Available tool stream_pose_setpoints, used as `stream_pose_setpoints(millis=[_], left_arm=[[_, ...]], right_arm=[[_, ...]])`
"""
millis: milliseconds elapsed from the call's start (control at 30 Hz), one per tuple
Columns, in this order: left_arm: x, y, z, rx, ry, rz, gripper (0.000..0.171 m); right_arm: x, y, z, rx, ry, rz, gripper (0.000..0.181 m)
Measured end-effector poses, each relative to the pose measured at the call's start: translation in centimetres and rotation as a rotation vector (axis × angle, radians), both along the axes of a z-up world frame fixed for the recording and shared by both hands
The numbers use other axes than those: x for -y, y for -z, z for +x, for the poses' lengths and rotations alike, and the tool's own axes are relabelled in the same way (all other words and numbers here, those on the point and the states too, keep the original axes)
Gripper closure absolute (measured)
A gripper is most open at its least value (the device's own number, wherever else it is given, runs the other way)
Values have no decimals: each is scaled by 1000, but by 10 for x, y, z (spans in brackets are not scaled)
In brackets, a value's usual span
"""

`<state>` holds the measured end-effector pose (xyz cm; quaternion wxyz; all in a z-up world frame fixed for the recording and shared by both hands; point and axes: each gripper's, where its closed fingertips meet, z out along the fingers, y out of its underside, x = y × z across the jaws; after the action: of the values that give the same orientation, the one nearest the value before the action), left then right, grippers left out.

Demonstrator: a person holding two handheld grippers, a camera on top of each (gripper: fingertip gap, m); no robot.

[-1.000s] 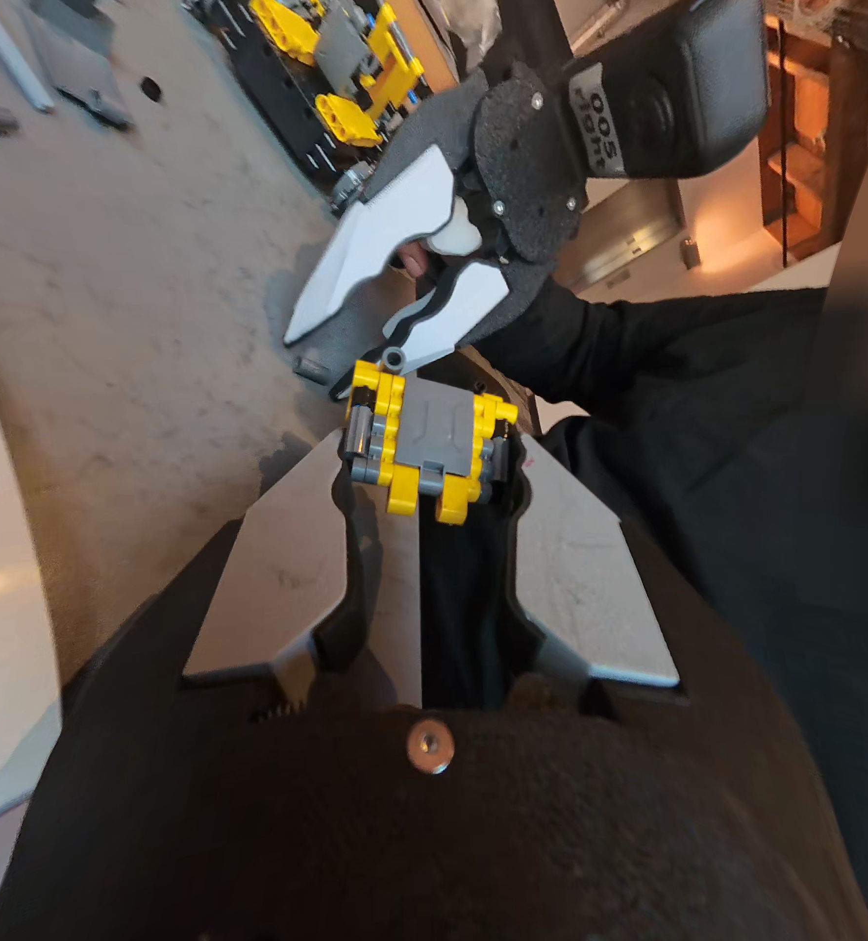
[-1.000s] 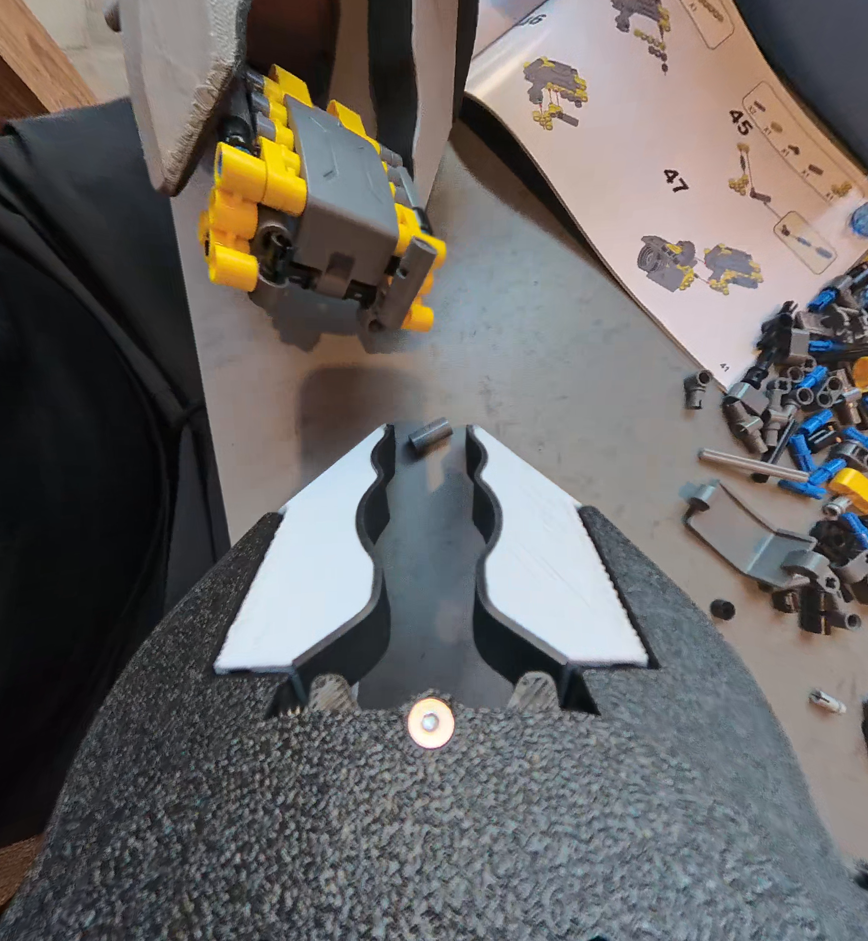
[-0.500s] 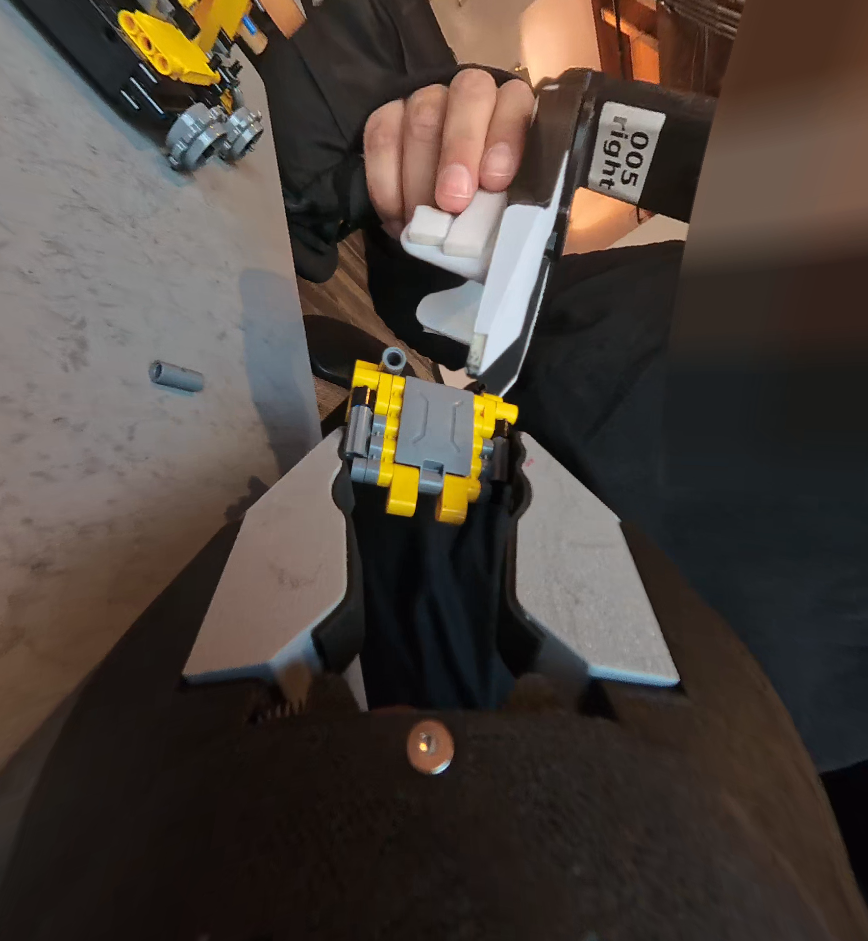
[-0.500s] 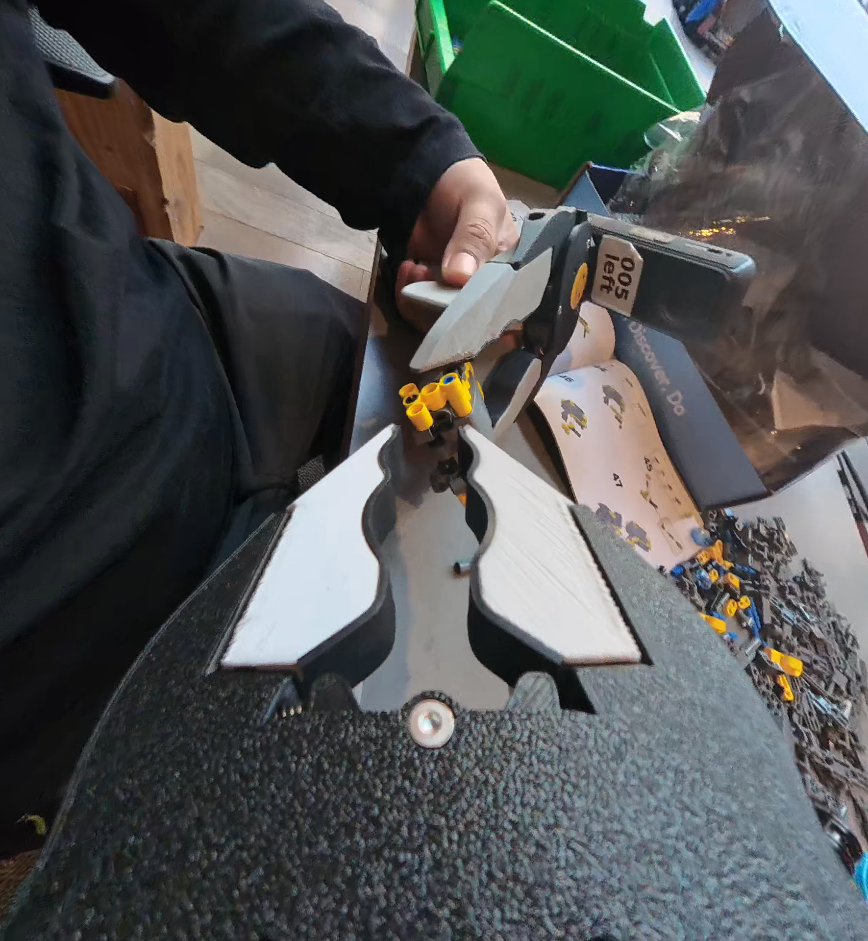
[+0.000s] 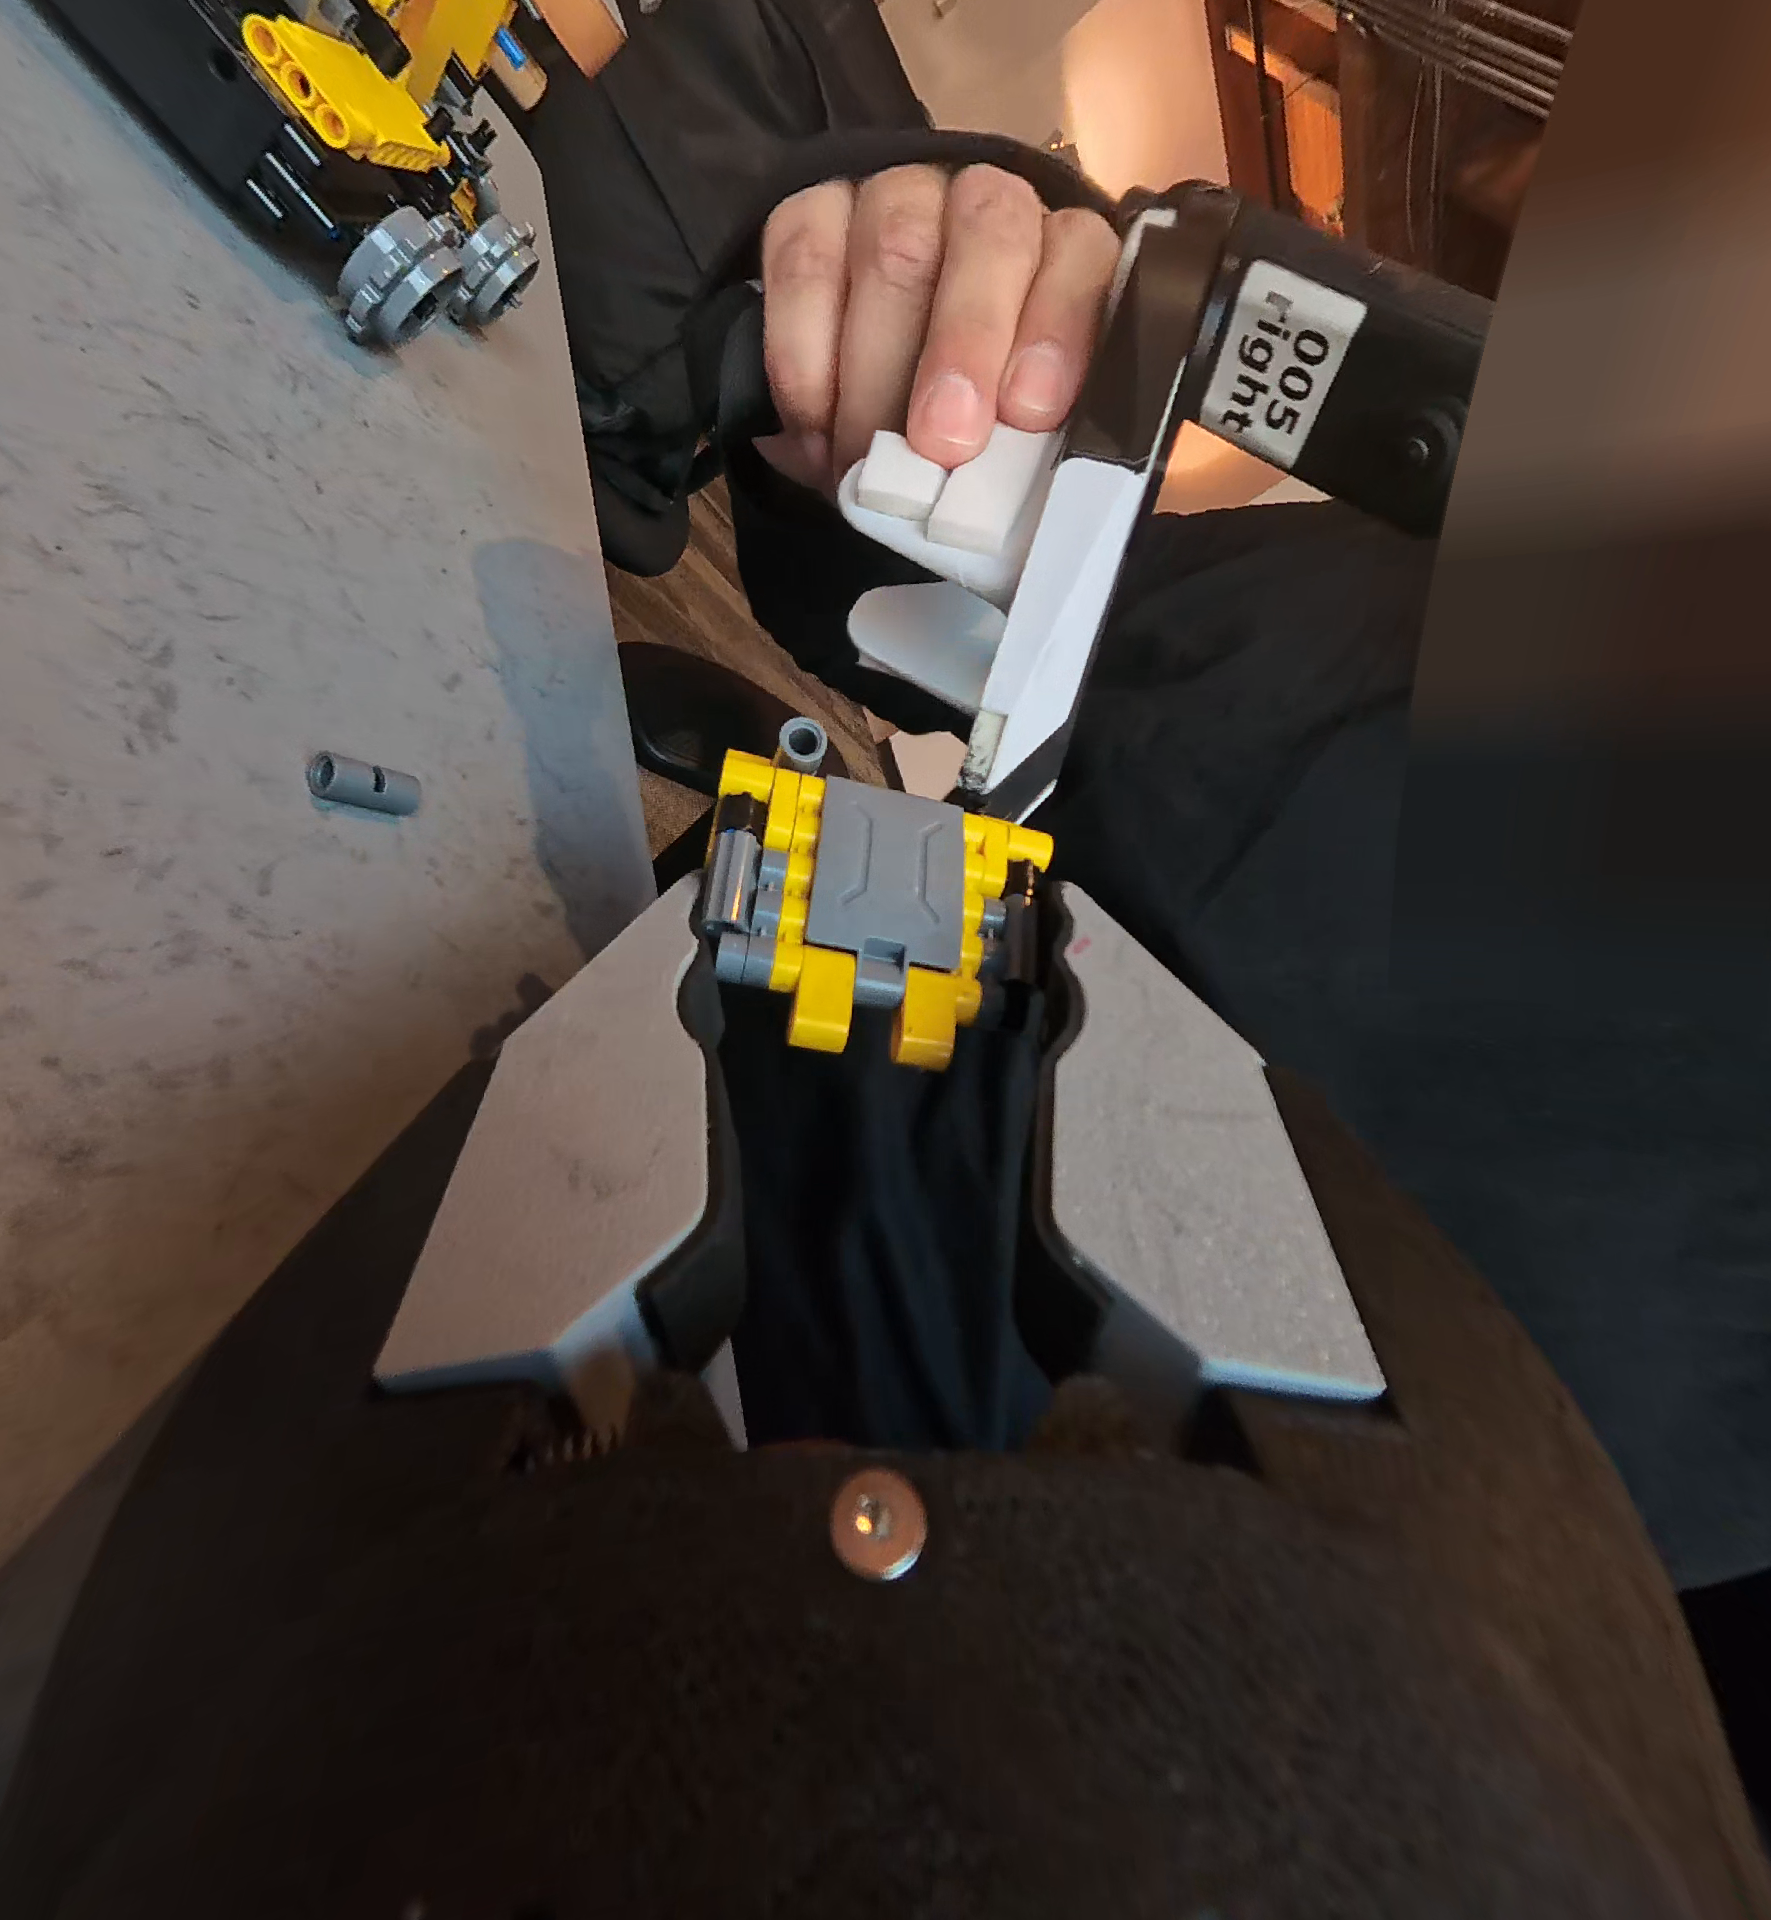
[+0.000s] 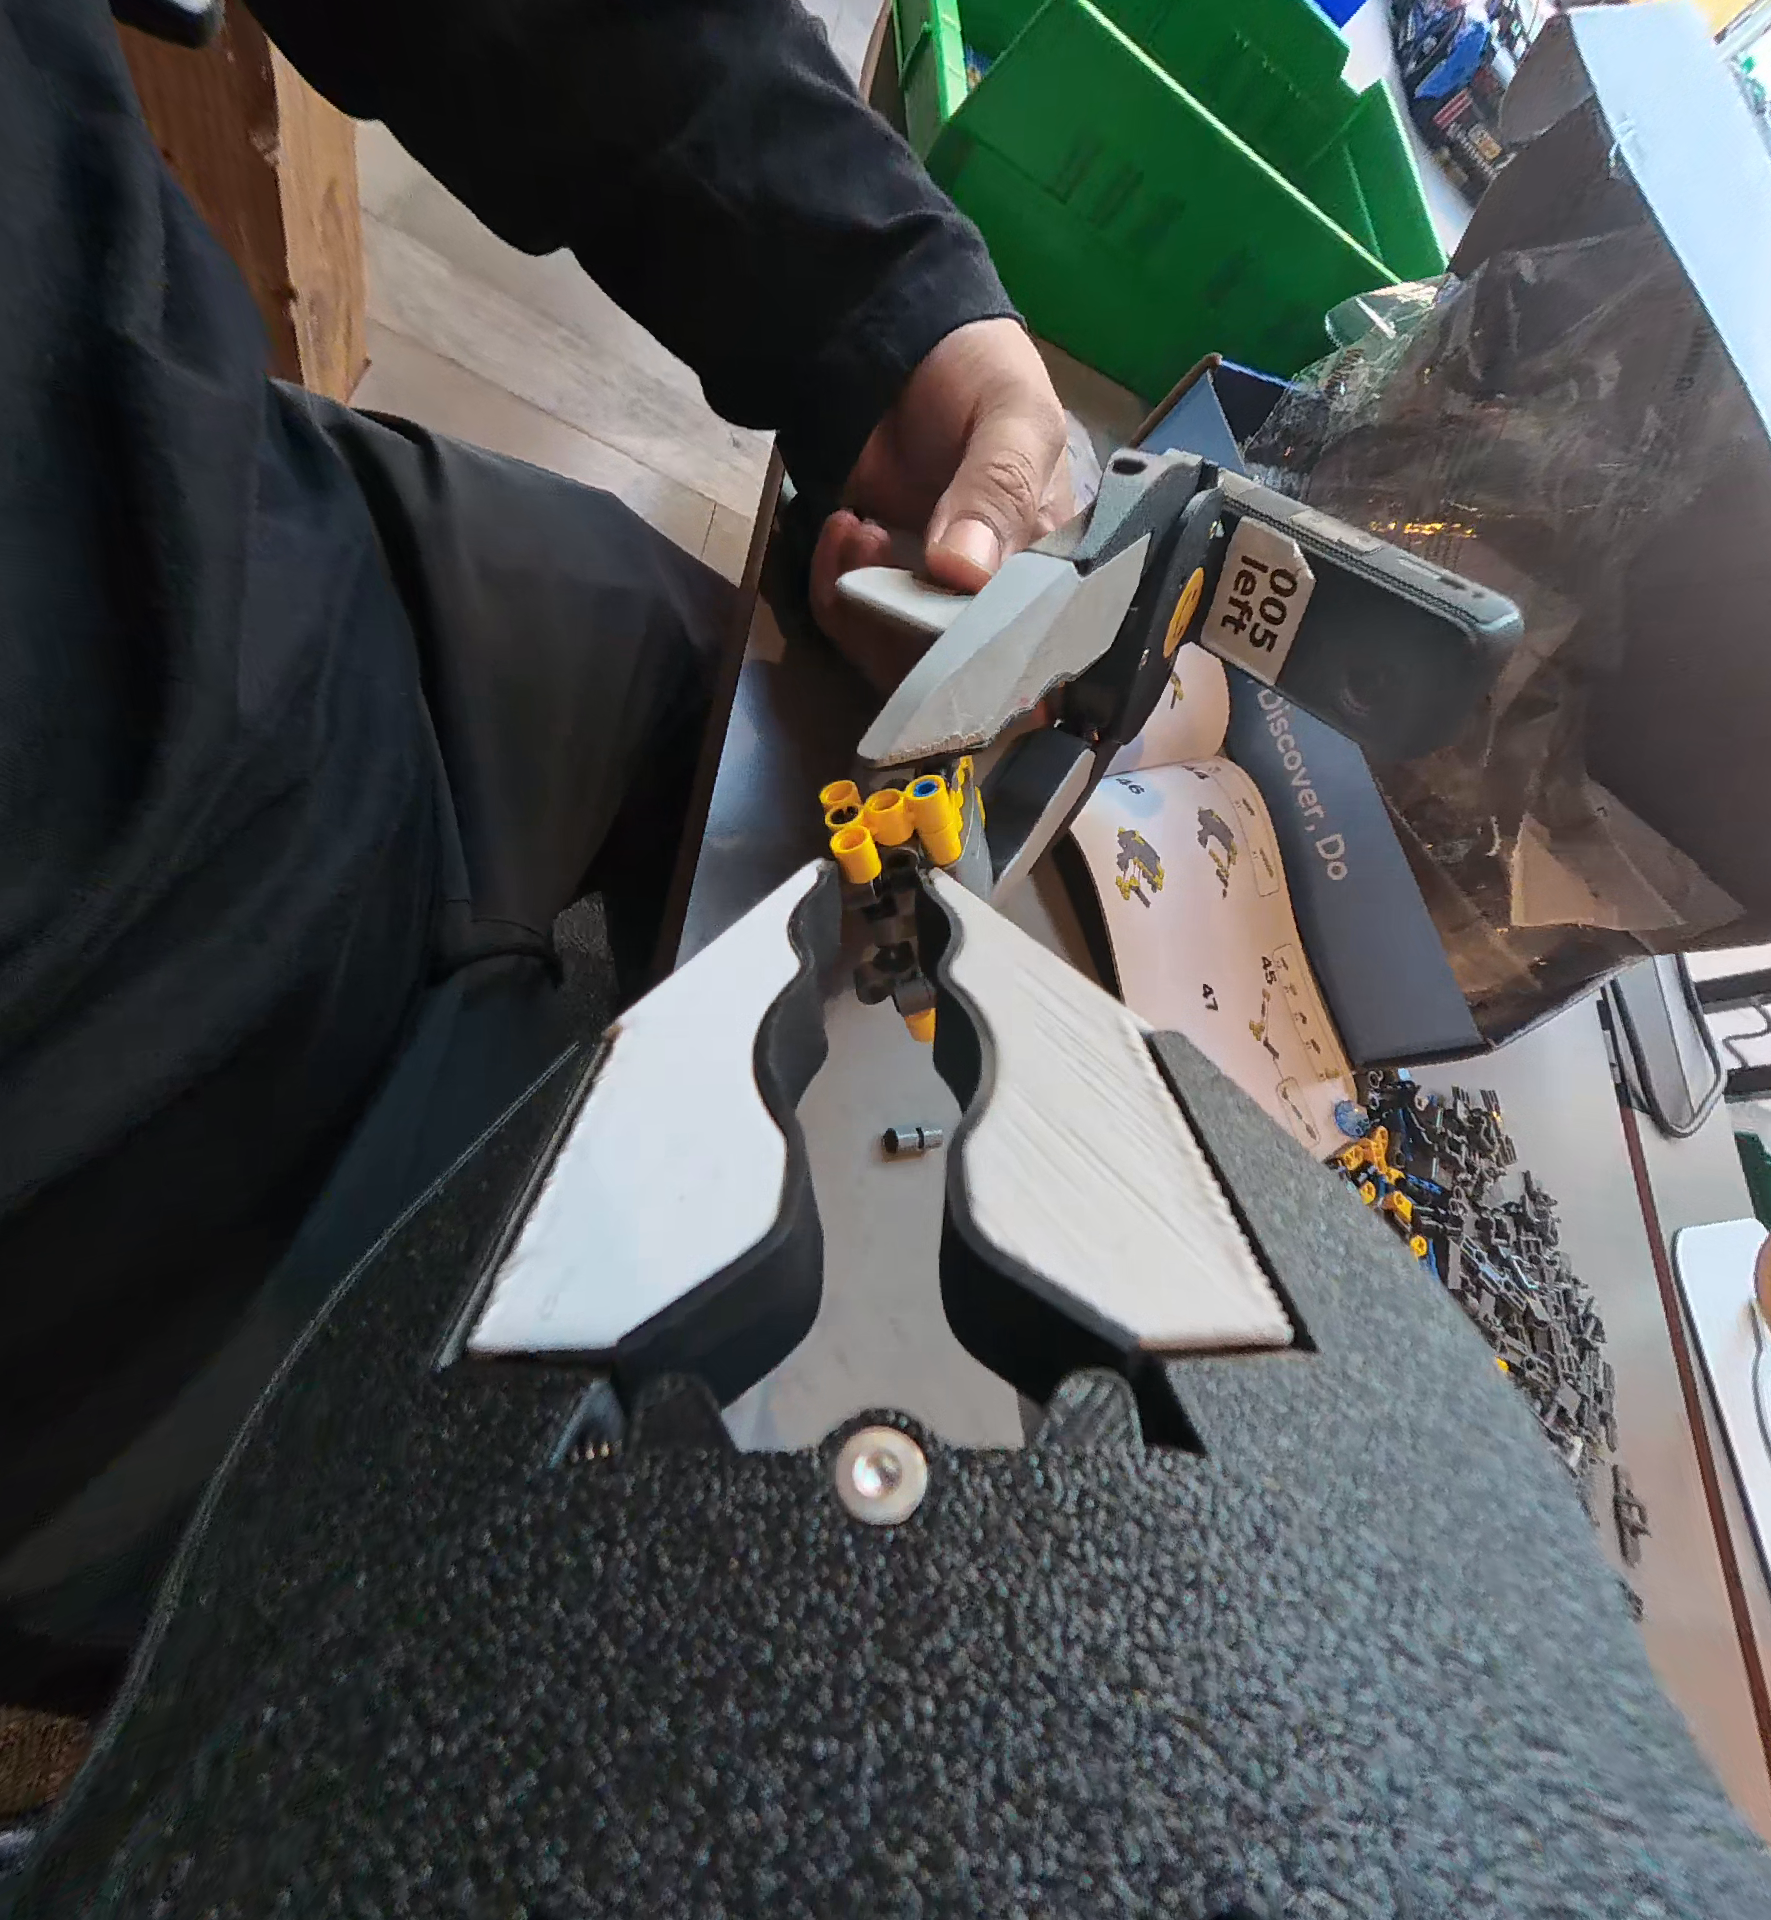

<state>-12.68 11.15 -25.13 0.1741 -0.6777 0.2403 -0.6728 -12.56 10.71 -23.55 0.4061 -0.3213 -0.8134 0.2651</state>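
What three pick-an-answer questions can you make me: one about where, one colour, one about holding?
1. Where is the small grey tube? A in a cup B on the table C on a plate
2. What colour is the flat panel on the brick model? A red B pink C grey
3. The left gripper is: A shut on the brick model B open, empty C lying on the table
Answers: 1 B, it lies on the table; 2 C, grey among yellow bricks; 3 A, its fingers press the model's sides.

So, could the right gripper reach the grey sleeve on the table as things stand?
Probably yes: the grey sleeve lies on bare table near the right gripper, nothing covering it. Its fingers first must leave the yellow assembly in the left gripper.
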Motion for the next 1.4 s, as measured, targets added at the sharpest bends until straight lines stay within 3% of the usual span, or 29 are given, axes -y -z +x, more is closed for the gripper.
stream_pose_setpoints(millis=[167,233,333,433,500,600,733,967,1067,1133,1267,1367,1400], left_arm=[[-5,7,-2,-43,-27,-3,113],[-11,3,-5,-20,-77,9,160],[-19,-3,-13,31,-115,-6,166],[-23,17,-8,-123,-132,13,166],[-29,18,-7,-144,-169,45,166],[-37,17,-12,-110,-217,-17,166],[-49,16,-20,-78,-296,-67,166],[-54,15,-21,-50,-343,-113,166],[-54,15,-20,-46,-347,-120,166],[-54,16,-20,-45,-361,-128,166],[-53,14,-23,-50,-379,-126,165],[-46,17,-29,-174,-384,-2,156],[-45,23,-33,-263,-390,53,145]], right_arm=[[-5,6,1,38,14,130,171],[-2,10,3,54,-5,129,181],[-1,23,0,73,-12,114,181],[-26,33,-9,41,72,107,181],[-42,37,-10,15,123,67,181],[-52,34,-8,-16,178,-44,181],[-63,27,-2,-32,248,-167,149],[-76,30,-2,-34,331,-175,147],[-72,42,-7,31,301,-188,154],[-69,46,-11,59,262,-179,171],[-68,48,-12,159,173,-184,172],[-67,44,-10,277,98,-230,173],[-70,43,-11,306,84,-222,173]])
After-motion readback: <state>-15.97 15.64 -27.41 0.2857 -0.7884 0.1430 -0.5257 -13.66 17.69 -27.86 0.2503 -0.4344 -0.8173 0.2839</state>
